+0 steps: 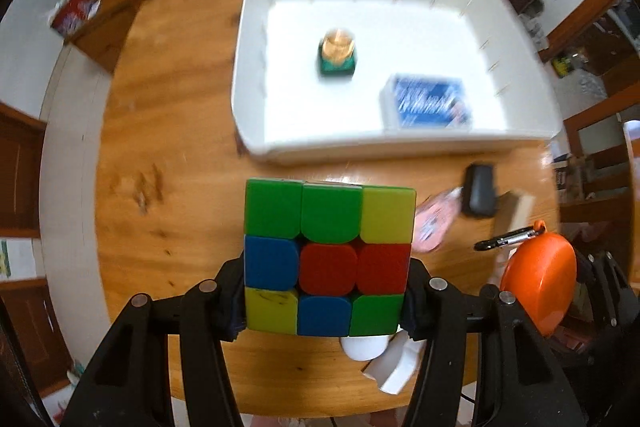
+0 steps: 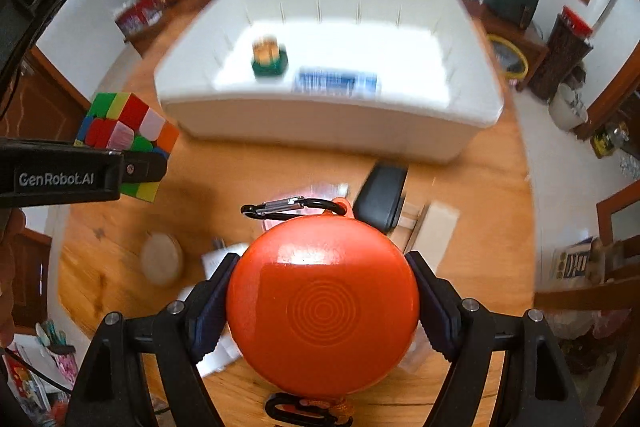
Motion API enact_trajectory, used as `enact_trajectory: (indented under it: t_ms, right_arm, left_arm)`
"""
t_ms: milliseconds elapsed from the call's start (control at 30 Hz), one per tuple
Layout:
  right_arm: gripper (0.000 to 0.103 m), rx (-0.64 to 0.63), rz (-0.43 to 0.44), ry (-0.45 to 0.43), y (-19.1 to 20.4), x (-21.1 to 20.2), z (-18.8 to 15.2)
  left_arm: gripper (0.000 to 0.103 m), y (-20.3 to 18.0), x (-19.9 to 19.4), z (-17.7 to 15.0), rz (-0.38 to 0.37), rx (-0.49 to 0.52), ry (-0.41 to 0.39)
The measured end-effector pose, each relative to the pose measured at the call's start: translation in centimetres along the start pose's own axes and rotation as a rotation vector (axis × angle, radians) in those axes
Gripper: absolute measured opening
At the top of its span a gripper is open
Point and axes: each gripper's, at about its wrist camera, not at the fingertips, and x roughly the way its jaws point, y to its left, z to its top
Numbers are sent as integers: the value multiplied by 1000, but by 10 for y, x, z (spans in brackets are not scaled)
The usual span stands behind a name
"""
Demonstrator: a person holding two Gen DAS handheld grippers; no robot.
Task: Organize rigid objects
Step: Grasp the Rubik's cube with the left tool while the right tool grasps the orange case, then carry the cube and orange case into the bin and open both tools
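Observation:
My left gripper is shut on a multicoloured puzzle cube and holds it above the wooden table, short of the white bin. The cube also shows at the left of the right wrist view. My right gripper is shut on a round orange case with a black carabiner, also held above the table; the case shows at the right in the left wrist view. The bin holds a small gold-and-green object and a blue-and-white box.
On the round wooden table lie a black pouch, a pink packet, a wooden block, a white round lid and white papers. Shelves and furniture stand around the table.

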Motion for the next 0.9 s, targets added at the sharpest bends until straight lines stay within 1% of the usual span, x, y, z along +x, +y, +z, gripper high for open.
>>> enact_trajectory:
  t_ms: [67,100,167,200,267,333,367,400,467,533,600,667,733,767,800,833,900]
  right_arm:
    - [81,1,3,-40,-4,-17,11]
    - [81,2,2,-65,-5,-26,21]
    - [81,6,0,-105,-13,-40,42]
    - [81,6,-4,-126,-15,-46,53]
    - [81,7,-20,-162,-19,-55,76]
    - [81,7,-46,-194,-25,-57,97]
    - [81,13,-66,-219,-28,-59,115]
    - [81,22,-73,-231,-29,-60,125]
    - [81,51,-88,-248,-36,-57,148]
    - [81,83,-116,-259,-43,-47,170]
    - [81,114,-142,-254,-51,-28,189]
    - [81,137,-163,-236,-56,-12,200]
    - [81,156,-190,-194,-60,20,208]
    - [81,159,-195,-180,-61,28,209]
    - [81,160,-204,-148,-62,46,212]
    - [81,161,-208,-131,-63,53,213]
    - [81,155,-223,-76,-62,79,214]
  left_arm:
    - [60,-9,-17,12,-2,24,-37]
    - [60,-16,-33,18,-6,37,-57]
    - [60,-18,-53,31,-56,46,-85]
    - [60,-20,-60,38,-57,61,-103]
    - [60,-23,-71,57,-41,94,-143]
    - [60,-25,-73,76,-21,112,-160]
    - [60,-26,-72,86,-20,120,-170]
    - [60,-28,-72,96,-23,127,-181]
    - [60,-30,-64,114,-21,144,-206]
    - [60,-32,-52,134,-19,156,-228]
    - [60,-30,-36,149,-21,143,-231]
    - [60,-27,-13,164,-19,122,-206]
    - [60,-21,13,177,-20,98,-161]
    - [60,-20,24,181,-18,90,-142]
    - [60,-17,37,185,-16,79,-120]
    - [60,-15,48,188,-15,71,-99]
    - [60,-12,69,192,-15,57,-59]
